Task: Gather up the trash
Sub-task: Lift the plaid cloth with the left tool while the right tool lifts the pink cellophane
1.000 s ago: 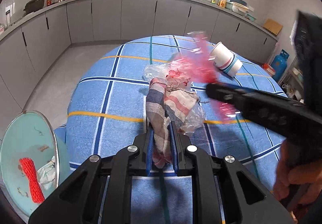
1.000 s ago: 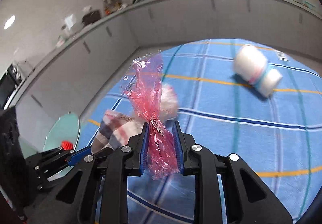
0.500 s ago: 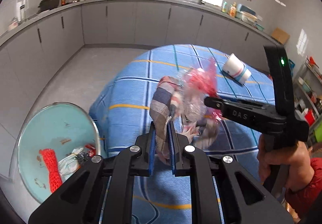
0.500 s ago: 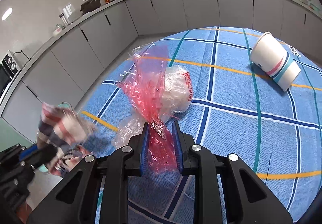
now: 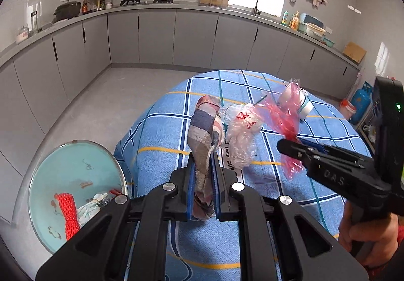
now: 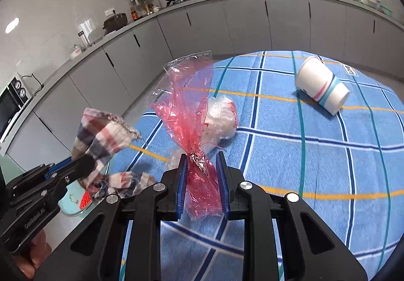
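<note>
Left wrist view: the left gripper [image 5: 203,172] is clamped on a plaid cloth rag [image 5: 205,129], which stands up between the blue pads above the near-left edge of the table [image 5: 161,129] with its blue checked cover. Down on the floor to the left stands a teal bin [image 5: 75,172] holding a red net [image 5: 67,212] and crumpled white scraps; the right wrist view shows only a sliver of that bin under the rag. Just past the rag a crumpled clear plastic bag [image 5: 242,129] with red writing, too creased to read, lies on the cover, beside a printed strip whose letters are partly hidden. The right gripper [image 5: 290,142], seen side-on with "DAS" moulded on its body, is held by a hand [image 5: 366,233] at the right edge.

Right wrist view: the right gripper [image 6: 202,175] is closed on a red cellophane wrapper [image 6: 188,109], pinched at its twisted middle and fanning upward. This view alone shows clearly the paper cup [image 6: 320,84], lying on its side toward the far right corner with pink and blue bands; in the left view the wrapper mostly hides it. It also shows a microwave [image 6: 12,104] at the counter's left end.
</note>
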Motion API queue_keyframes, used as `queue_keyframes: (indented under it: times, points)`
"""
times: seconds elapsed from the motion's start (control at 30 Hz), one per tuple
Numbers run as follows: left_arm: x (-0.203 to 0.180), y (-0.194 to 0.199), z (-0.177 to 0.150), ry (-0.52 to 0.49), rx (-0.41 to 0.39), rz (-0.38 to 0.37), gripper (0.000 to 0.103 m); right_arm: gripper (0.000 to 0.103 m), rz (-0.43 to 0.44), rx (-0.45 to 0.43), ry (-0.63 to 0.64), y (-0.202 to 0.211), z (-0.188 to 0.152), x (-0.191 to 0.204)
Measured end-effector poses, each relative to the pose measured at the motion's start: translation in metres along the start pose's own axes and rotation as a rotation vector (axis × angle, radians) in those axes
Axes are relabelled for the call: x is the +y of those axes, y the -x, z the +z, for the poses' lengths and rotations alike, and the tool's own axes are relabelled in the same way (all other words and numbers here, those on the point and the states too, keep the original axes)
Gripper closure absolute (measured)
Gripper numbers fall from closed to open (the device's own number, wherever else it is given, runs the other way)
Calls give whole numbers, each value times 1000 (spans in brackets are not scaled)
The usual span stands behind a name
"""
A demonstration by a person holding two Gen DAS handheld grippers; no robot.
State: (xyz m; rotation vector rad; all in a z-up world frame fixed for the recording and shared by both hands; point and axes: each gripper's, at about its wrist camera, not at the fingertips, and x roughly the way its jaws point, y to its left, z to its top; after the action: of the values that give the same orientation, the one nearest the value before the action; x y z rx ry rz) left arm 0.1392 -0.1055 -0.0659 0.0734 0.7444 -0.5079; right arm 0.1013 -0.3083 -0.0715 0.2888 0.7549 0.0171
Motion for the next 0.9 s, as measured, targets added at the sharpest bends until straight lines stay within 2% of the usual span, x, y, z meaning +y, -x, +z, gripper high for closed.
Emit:
queue_keyframes:
  times: [0.47, 0.9]
  points:
    - [-6, 20, -9, -7, -1, 11, 91, 79, -20, -3, -44, 20, -24, -4]
    - [-2, 48, -21, -1, -20, 6, 91, 79, -3, -16, -37, 38, -36, 14]
